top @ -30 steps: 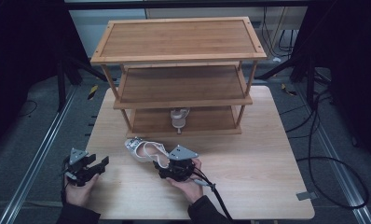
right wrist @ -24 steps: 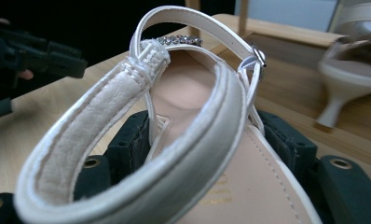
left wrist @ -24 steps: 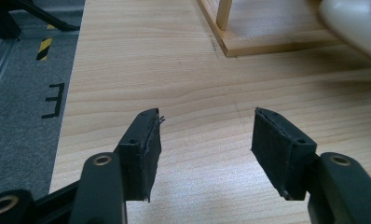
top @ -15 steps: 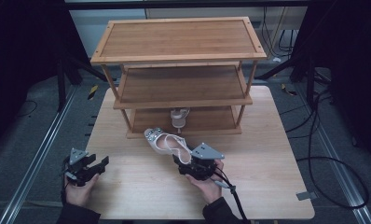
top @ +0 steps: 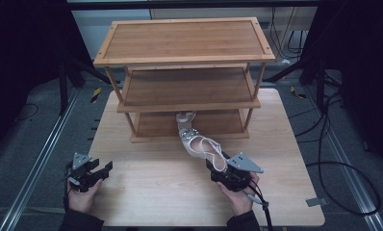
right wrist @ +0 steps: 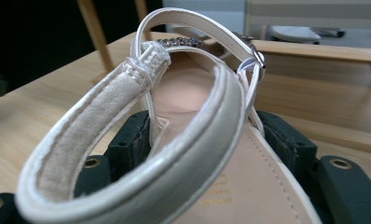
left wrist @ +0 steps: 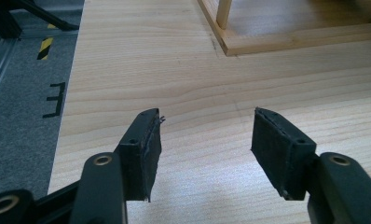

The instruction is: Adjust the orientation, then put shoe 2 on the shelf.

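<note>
A white strappy sandal (top: 201, 144) with a jewelled toe strap hangs just above the table, its toe toward the wooden shelf unit (top: 187, 91). My right gripper (top: 219, 168) is shut on its heel end; in the right gripper view (right wrist: 204, 126) both black pads press the sole's sides, and the ankle strap (right wrist: 127, 88) loops up in front. A second pale sandal (top: 185, 117) stands at the front edge of the shelf's bottom tier, just beyond the held one's toe. My left gripper (top: 104, 169) rests at the table's front left, open (left wrist: 204, 135), with bare wood between its pads.
The three-tier shelf unit stands at the back of the light wood table (top: 156, 192); its top and middle tiers are bare. Cables and dark stands lie on the floor at the right (top: 334, 163), and a metal rail (top: 35, 168) runs along the left.
My right gripper has carried the sandal rightward and toward the shelf, so its toe now points at the bottom tier. The left gripper has stayed put.
</note>
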`<act>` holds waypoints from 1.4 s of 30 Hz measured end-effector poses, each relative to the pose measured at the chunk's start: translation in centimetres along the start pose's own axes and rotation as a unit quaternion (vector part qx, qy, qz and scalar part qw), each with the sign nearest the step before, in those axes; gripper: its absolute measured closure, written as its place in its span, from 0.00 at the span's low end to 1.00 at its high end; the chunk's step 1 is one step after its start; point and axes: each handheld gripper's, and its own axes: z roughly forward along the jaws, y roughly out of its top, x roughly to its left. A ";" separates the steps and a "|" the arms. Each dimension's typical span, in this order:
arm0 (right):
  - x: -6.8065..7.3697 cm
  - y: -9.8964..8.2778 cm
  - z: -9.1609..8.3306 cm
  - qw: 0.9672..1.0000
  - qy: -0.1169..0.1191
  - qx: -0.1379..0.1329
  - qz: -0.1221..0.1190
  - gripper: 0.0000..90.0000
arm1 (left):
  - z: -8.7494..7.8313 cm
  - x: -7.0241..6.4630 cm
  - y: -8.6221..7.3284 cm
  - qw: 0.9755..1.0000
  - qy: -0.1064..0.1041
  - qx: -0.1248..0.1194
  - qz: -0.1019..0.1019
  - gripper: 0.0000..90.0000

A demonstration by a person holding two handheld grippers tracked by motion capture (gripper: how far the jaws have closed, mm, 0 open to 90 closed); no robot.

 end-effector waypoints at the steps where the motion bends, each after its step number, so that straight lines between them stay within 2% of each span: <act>1: -0.4 0.0 0.0 1.000 -0.007 -0.001 0.002 0.44 | 0.0 0.0 0.0 1.000 0.000 0.000 0.000 0.46; 7: -2.0 0.0 0.5 0.998 -0.052 -0.001 0.018 0.44 | 0.1 0.1 -0.1 1.000 -0.006 0.000 0.000 0.46; 10: -2.8 0.2 1.3 0.997 -0.072 0.000 0.033 0.44 | 0.1 0.1 0.0 1.000 -0.006 0.000 0.000 0.46; 14: -3.5 0.5 2.8 0.995 -0.093 0.000 0.032 0.44 | 0.1 0.0 0.0 1.000 -0.005 -0.001 0.002 0.46; 17: -3.9 0.9 4.1 0.994 -0.102 -0.006 0.040 0.44 | 0.2 0.0 0.0 1.000 -0.005 0.001 0.002 0.46; 22: -4.2 1.3 6.8 0.993 -0.112 0.001 0.045 0.44 | 0.2 0.0 0.0 1.000 -0.005 -0.001 0.004 0.46; 28: -4.4 1.8 9.8 0.989 -0.138 0.005 0.052 0.44 | 0.2 0.0 0.0 1.000 -0.007 0.000 0.004 0.46; 33: -4.6 1.8 11.6 0.988 -0.146 0.011 0.055 0.44 | 0.2 0.0 0.0 1.000 -0.008 0.000 0.005 0.47; 36: -4.6 1.8 12.5 0.985 -0.162 0.021 0.047 0.44 | 0.2 -0.1 0.0 1.000 -0.008 0.000 0.007 0.46; 42: -5.0 1.2 13.7 0.983 -0.172 0.035 0.051 0.44 | 0.3 -0.1 0.0 1.000 -0.007 0.002 0.006 0.47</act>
